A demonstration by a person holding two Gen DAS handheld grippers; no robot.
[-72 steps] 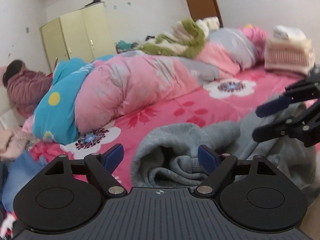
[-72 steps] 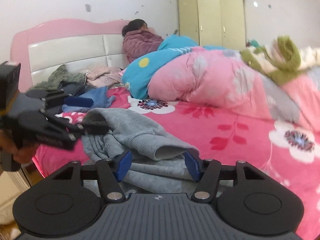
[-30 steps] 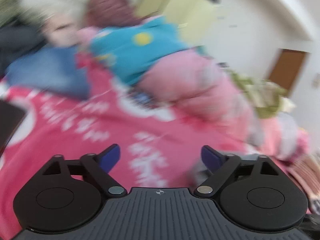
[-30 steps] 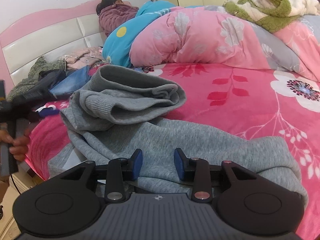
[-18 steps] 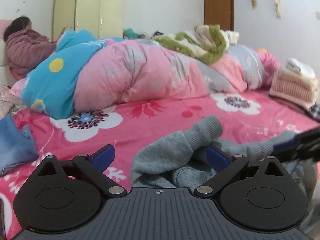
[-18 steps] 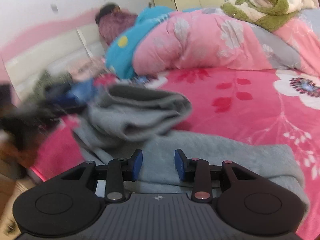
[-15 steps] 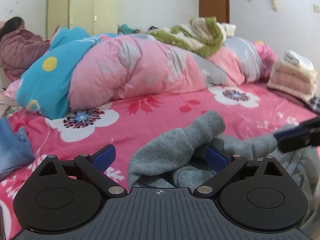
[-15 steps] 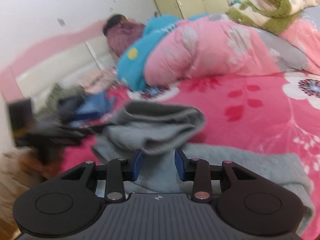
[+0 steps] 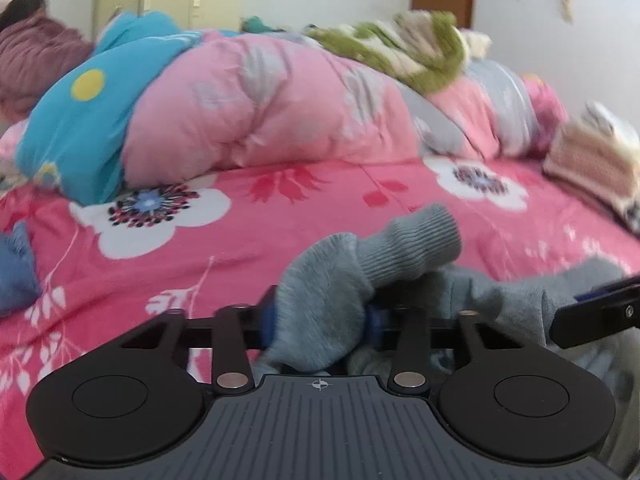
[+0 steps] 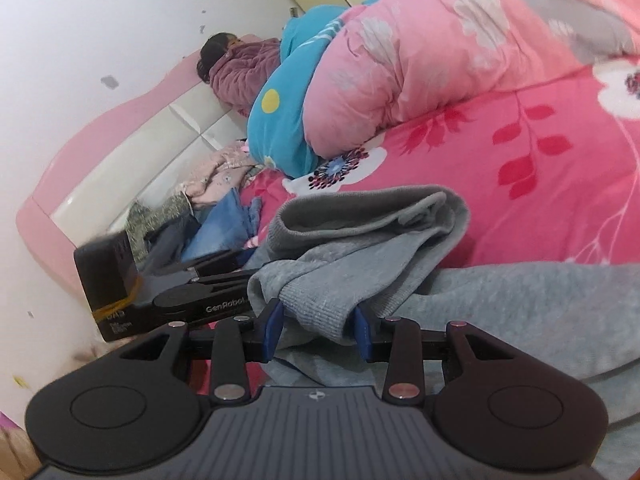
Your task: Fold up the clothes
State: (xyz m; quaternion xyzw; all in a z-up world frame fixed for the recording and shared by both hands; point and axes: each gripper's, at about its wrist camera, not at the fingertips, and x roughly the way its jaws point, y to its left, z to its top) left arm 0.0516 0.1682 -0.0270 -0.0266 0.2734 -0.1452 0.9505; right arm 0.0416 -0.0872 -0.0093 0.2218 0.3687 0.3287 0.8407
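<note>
- Since the bed [image 9: 280,248] carries everything, I start there: its pink flowered sheet is bare through the middle, and the rolled pink and blue quilt [image 9: 240,120] lies along the far side with a green and cream blanket [image 9: 400,48] on top.
- Spread across the near edge of the bed lies the grey sweater [image 10: 520,312], rumpled and not squared up; its body runs off to my right, while a sleeve is lifted and doubled over near the middle.
- Both of my tools are on that sleeve. My left hand-held gripper [image 9: 320,322] is clenched on a bunch of grey knit, and the ribbed cuff [image 9: 412,240] sticks out ahead and up to the right of it.
- My right hand-held gripper [image 10: 318,326] is likewise pinched on a ribbed edge of the sweater, with a folded band of it humped just ahead.
- The relation I watch: the sleeve's long axis runs between the two grips, the grippers sit close together, and the sweater body lies to the right of the right one. I judge any fold of the sleeve would go that way, across the body.
- Around it: a heap of jeans and other clothes [image 10: 216,216] by the pink headboard [image 10: 100,168], a folded stack [image 9: 592,152] at the far right, and a person in a maroon jacket [image 10: 240,76] lying beyond the quilt. None of these sits on the sweater.
</note>
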